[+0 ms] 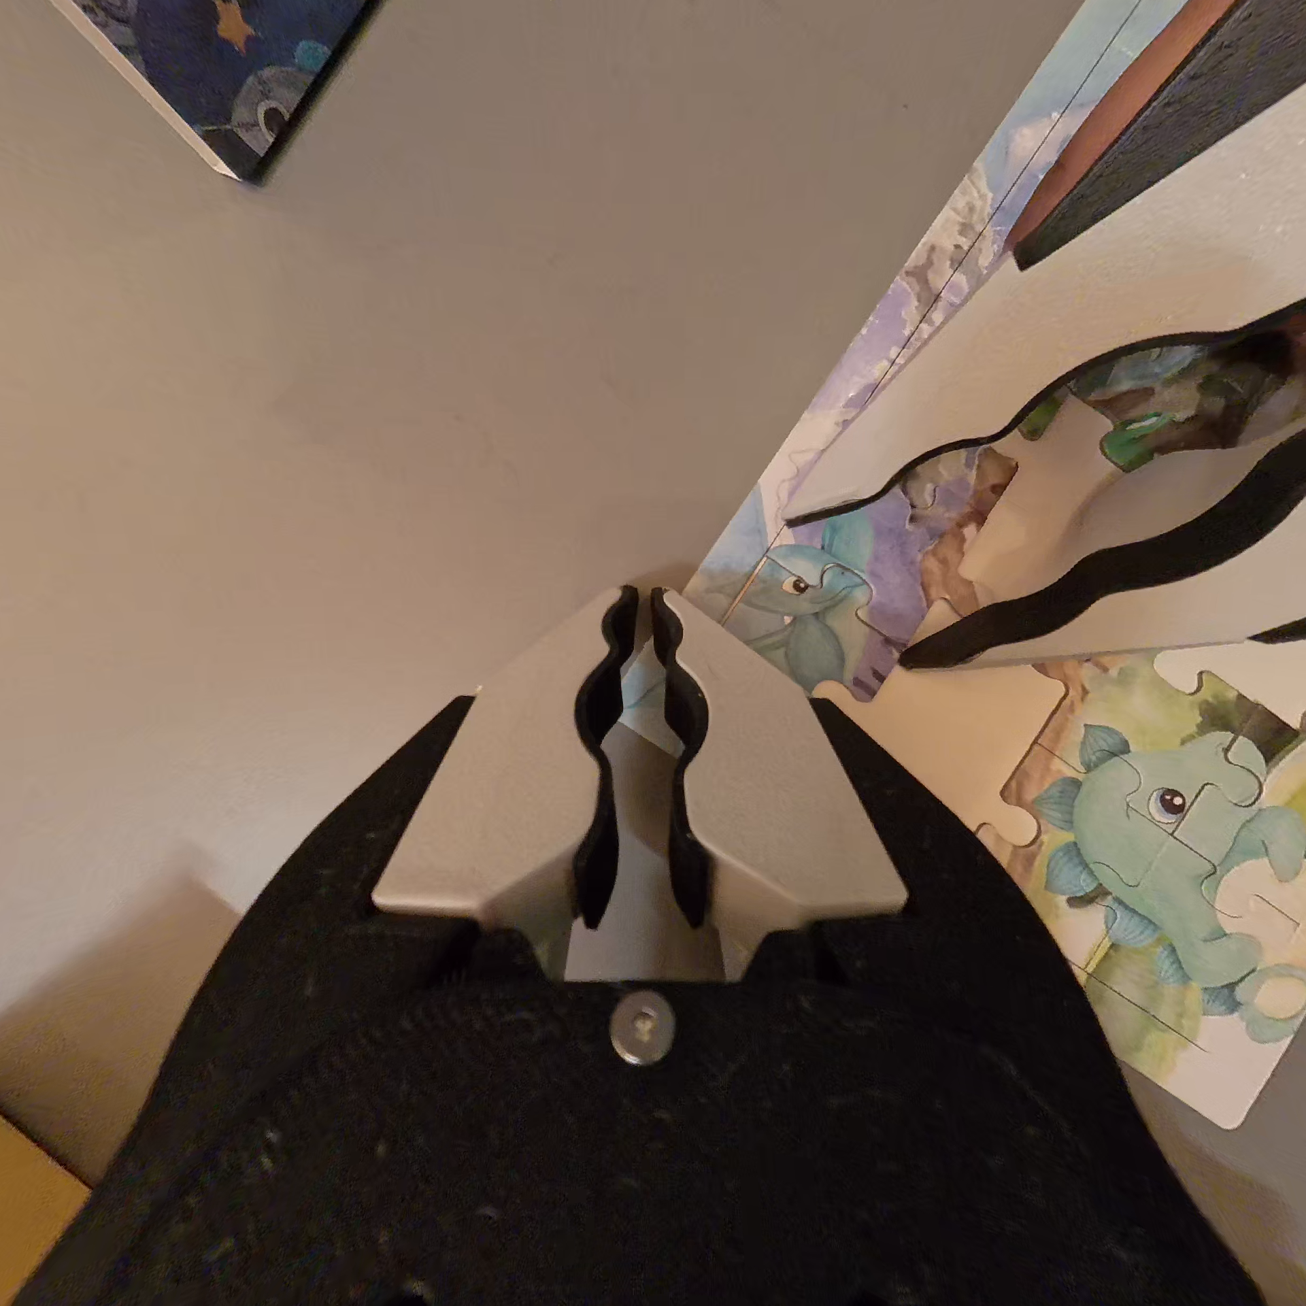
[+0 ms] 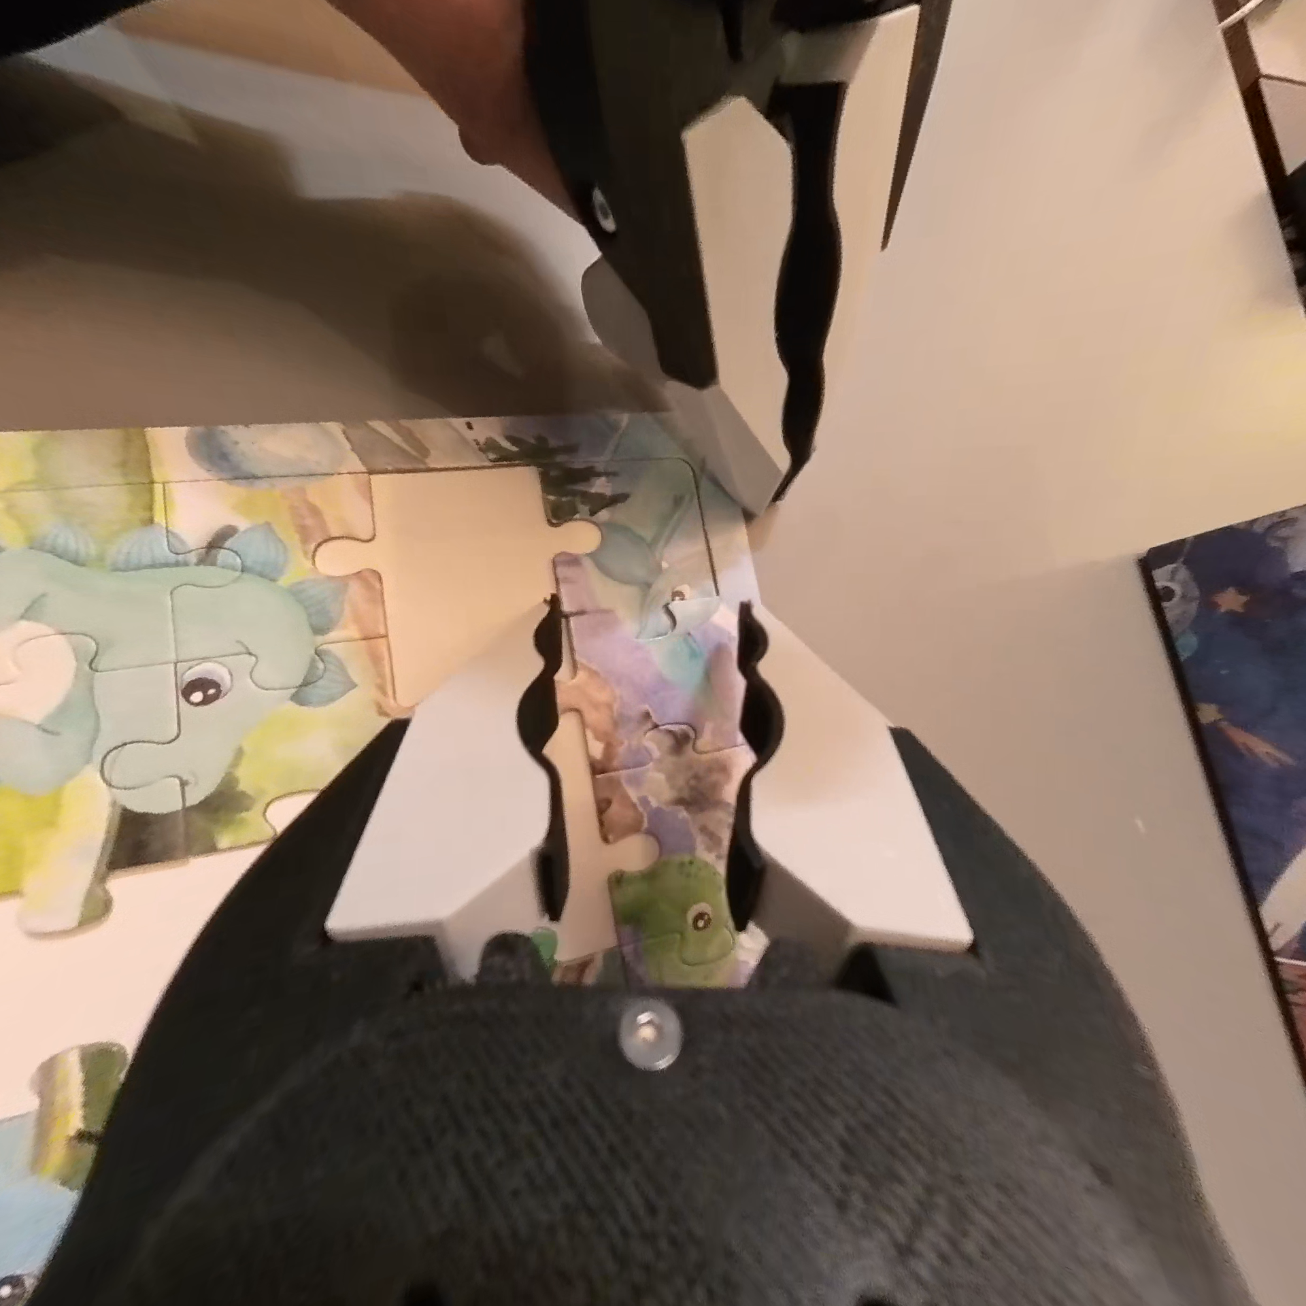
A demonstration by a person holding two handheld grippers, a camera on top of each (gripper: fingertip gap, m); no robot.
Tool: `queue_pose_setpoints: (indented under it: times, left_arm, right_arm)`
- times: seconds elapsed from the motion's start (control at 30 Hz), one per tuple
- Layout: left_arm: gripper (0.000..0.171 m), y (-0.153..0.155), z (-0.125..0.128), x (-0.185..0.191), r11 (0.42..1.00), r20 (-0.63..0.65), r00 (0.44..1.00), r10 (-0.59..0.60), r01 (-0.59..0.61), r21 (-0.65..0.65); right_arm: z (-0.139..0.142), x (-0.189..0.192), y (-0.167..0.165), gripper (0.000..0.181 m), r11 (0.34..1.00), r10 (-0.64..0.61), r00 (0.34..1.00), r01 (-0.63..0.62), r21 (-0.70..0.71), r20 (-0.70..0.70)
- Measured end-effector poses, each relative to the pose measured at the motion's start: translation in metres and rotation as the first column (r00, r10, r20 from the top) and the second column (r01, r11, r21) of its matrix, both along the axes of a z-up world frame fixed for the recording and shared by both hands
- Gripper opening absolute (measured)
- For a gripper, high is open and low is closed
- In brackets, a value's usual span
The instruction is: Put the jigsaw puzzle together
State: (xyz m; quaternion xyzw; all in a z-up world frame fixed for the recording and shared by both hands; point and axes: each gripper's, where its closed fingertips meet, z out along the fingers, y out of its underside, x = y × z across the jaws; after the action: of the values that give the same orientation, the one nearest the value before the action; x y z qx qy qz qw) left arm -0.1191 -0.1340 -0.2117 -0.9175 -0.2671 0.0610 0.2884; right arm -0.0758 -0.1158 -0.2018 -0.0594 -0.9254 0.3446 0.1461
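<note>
The puzzle board (image 2: 459, 565) lies on the table, partly filled. A teal spiky dinosaur (image 2: 177, 636) is assembled on it, and it also shows in the left wrist view (image 1: 1166, 848). A column of purple pieces with a blue dinosaur (image 2: 664, 586) and a green dinosaur (image 2: 696, 919) runs along the board's edge. Bare cream slots remain beside it (image 1: 989, 537). My right gripper (image 2: 646, 609) is open and empty, low over that column (image 1: 851, 590). My left gripper (image 1: 639, 597) is closed on the board's corner (image 1: 639, 682), with its tips at that corner in the right wrist view (image 2: 777, 487).
A dark blue starry picture (image 1: 226, 71) lies on the grey table (image 1: 424, 353), also seen at the right (image 2: 1237, 742). A hand (image 2: 509, 106) holds the left gripper. Another piece (image 2: 71, 1102) lies at the lower left. A yellowish edge (image 1: 21, 1187) shows at the bottom left. Tip to tip, the grippers are about 5 centimetres apart. The left gripper is farther from the teal spiky dinosaur (image 2: 177, 636), some 15 centimetres, than the right, some 9 centimetres. My left wrist view (image 1: 1157, 851) looks at it from another angle.
</note>
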Motion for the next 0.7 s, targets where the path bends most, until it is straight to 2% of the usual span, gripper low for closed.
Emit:
queue_pose_setpoints:
  times: [0.23, 0.47, 0.7]
  left_arm:
    - [0.002, 0.0, -0.0001, -0.0001, 1.0, 0.001, 1.0, 0.005, -0.005, 0.005]
    - [0.0, 0.0008, -0.0003, 0.0007, 1.0, 0.008, 1.0, 0.004, -0.004, 0.012]
    - [0.0, 0.0008, -0.0003, 0.0008, 1.0, 0.006, 1.0, 0.004, -0.004, 0.009]
  right_arm:
    - [0.0012, -0.0004, -0.0032, 0.044, 1.0, 0.008, 0.998, -0.007, 0.018, -0.056]
    - [0.0002, 0.0004, -0.0038, 0.041, 1.0, -0.005, 1.0, 0.005, -0.017, -0.022]
    - [-0.0028, 0.007, -0.005, 0.027, 0.999, 0.007, 0.999, -0.005, -0.041, 0.046]
